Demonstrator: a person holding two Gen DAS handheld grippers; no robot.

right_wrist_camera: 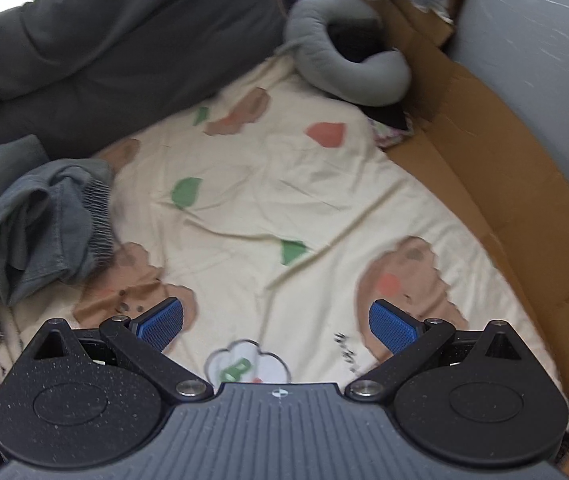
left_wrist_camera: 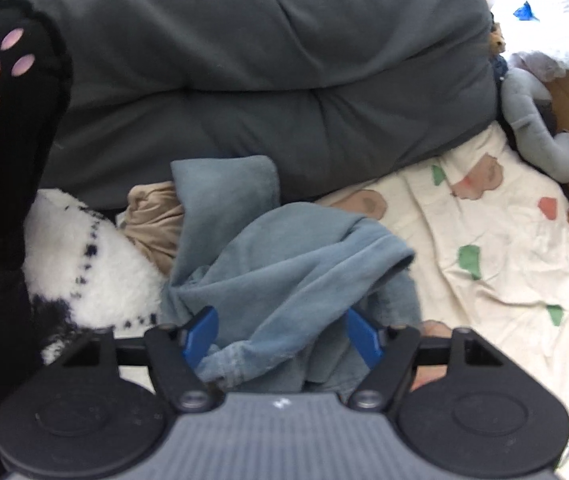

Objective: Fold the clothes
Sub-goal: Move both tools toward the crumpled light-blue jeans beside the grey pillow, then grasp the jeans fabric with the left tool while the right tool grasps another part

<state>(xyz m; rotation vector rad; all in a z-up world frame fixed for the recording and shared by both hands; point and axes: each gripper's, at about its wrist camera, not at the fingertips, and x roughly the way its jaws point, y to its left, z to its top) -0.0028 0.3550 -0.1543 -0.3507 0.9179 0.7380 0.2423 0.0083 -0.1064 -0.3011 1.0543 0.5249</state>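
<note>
The blue garment (left_wrist_camera: 284,264) lies crumpled on the bed sheet (right_wrist_camera: 284,184), bunched between the spread jaws of the left gripper (left_wrist_camera: 280,338). Right gripper (right_wrist_camera: 278,322): released, empty. Pinch one hem only, not several layers.

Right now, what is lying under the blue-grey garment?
Under the blue-grey garment a beige cloth pokes out left, and the patterned sheet shows on the right. Anything beneath its middle is covered.
</note>
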